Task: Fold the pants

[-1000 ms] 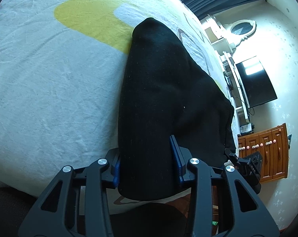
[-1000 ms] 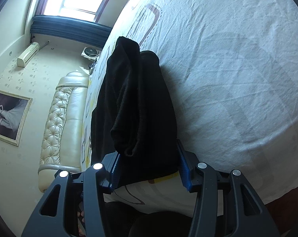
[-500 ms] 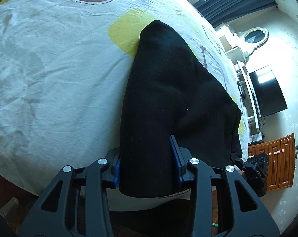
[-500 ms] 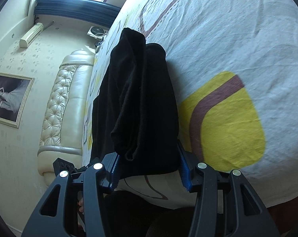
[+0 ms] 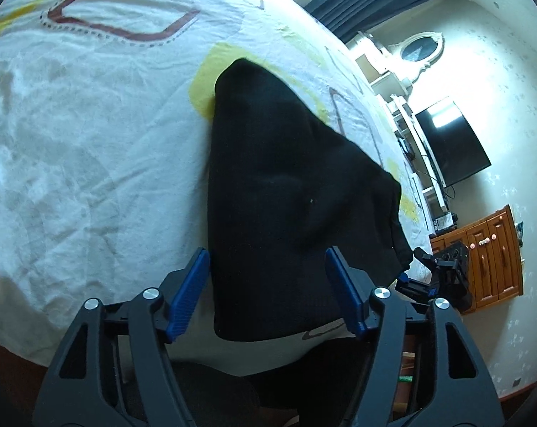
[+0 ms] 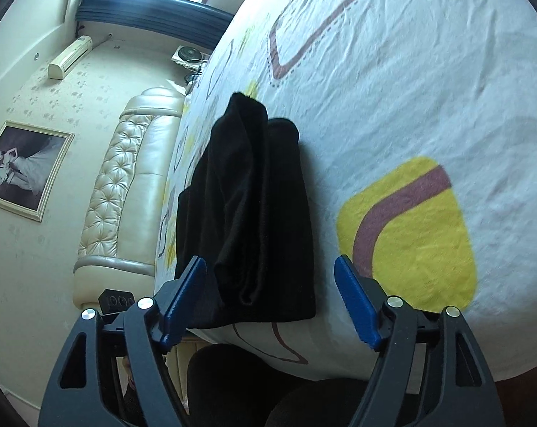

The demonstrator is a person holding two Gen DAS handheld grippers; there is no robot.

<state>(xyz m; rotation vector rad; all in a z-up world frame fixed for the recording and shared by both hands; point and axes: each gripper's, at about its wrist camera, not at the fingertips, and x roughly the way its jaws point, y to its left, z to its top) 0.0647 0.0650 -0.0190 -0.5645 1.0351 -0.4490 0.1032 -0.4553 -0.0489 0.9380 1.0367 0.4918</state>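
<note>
Folded black pants (image 5: 286,195) lie on the bed near its front edge, tapering away from me. The jaws of my left gripper (image 5: 266,291) are opening. Its blue pads (image 5: 188,291) stand at either side of the near end of the pants and no longer squeeze the cloth. In the right wrist view the same pants (image 6: 254,213) show their stacked folded edges. My right gripper (image 6: 270,300) is opening too, with white sheet showing between the cloth and its right pad (image 6: 355,302). The right gripper (image 5: 442,274) also shows in the left wrist view, at the pants' far corner.
The bed sheet (image 5: 90,142) is white with yellow patches and maroon outlines. A padded cream headboard (image 6: 126,195), a framed picture (image 6: 22,170) and a curtained window stand beyond the bed. A television (image 5: 449,142) and a wooden cabinet (image 5: 489,252) line the other wall.
Both grippers were shut on the near end of the pants; now their jaws stand wider and have let the cloth go. Both views slid along the bed.
</note>
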